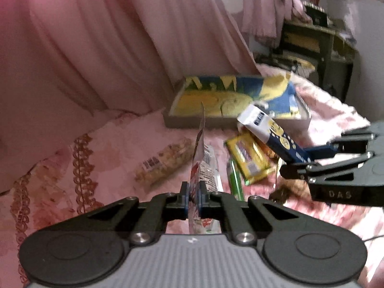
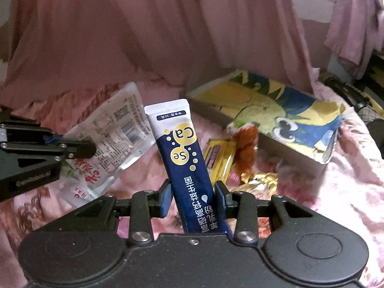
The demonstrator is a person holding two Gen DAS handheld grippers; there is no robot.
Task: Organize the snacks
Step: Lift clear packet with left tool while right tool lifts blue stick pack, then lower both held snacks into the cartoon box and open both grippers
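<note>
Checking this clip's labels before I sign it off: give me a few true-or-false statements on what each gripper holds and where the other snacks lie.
1. The left gripper is shut on the flat white snack pouch. True.
2. The right gripper is empty. False: it grips the navy and white stick pack.
3. The yellow wrapped bar lies inside the box. False: it lies on the pink bedding, in front of the box.
4. The nut bar in clear wrap lies on the bedding. True.
5. The box is packed with snacks. False: its printed bottom shows bare.
</note>
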